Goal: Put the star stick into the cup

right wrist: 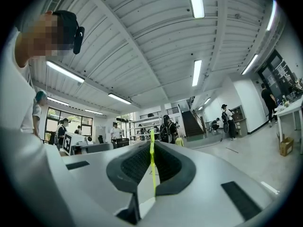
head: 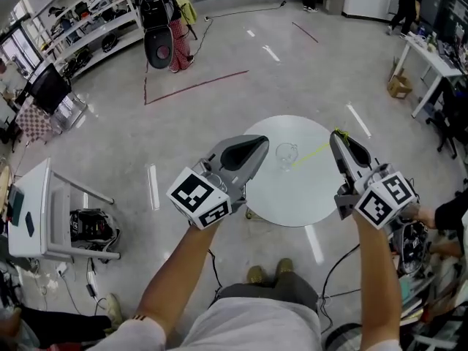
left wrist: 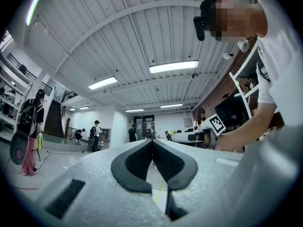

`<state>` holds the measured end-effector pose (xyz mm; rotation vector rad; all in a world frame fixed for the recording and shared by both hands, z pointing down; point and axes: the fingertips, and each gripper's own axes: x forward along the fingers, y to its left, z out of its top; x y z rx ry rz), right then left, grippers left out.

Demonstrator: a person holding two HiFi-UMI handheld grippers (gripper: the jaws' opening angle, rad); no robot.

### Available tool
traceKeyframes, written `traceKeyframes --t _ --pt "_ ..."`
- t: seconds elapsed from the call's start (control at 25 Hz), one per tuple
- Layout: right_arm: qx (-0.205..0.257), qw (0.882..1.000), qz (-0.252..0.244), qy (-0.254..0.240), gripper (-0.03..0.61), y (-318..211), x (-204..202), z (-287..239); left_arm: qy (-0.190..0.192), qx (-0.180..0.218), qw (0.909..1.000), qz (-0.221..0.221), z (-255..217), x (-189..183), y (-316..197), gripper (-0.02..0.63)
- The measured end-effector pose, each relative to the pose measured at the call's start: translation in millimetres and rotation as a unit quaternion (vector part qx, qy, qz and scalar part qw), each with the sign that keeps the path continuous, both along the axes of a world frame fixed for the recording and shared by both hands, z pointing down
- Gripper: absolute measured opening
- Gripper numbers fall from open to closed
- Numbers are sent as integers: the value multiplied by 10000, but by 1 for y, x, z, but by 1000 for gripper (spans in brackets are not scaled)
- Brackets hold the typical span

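Observation:
A thin yellow-green star stick (head: pixel 311 156) slants over the round white table (head: pixel 292 203), its lower end close to a clear glass cup (head: pixel 286 154) that stands upright near the table's middle. My right gripper (head: pixel 335 139) hangs above the table's right edge, shut on the stick's upper end. In the right gripper view the stick (right wrist: pixel 152 164) runs up between the closed pads of the gripper (right wrist: pixel 152 143). My left gripper (head: pixel 262 143) hovers over the table's left edge, left of the cup, shut (left wrist: pixel 152 143) and empty. A piece of the stick (left wrist: pixel 160 193) shows below its jaws.
A white cart (head: pixel 36 210) and a dark bag (head: pixel 91 229) stand on the floor at the left. Shelves (head: pixel 88 20) line the far left. A white desk (head: pixel 431 61) and a cardboard box (head: pixel 398 85) are at the far right. Several people stand in the background.

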<state>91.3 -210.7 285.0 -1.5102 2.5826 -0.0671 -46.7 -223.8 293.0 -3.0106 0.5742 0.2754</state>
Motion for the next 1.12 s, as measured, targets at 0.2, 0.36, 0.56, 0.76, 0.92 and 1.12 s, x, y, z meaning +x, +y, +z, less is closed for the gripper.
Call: traceKeyframes --t 0.2,0.36,0.56,0.76,0.92,1.12 --pt "-89 10000 40 7 25 -23 7 15 -29 9 10000 -84 6 6 -16 15" --pt "-149 9999 59 8 25 -47 15 27 -56 -55 9997 -240 13 11 -33 15" --pt "-269 9996 -23 4 25 -72 16 52 -137 -168 9989 -427 34 16 -50 15" --pt "-419 9988 -178 185 25 -94 20 79 -193 -287 9977 -581 52 33 -67 15" --pt "-571 9978 -203 256 25 -111 25 103 -253 -349 9964 -730 68 41 -78 15" --pt "-792 9961 -322 217 25 -127 31 129 -375 -469 9947 -831 88 56 -87 15"
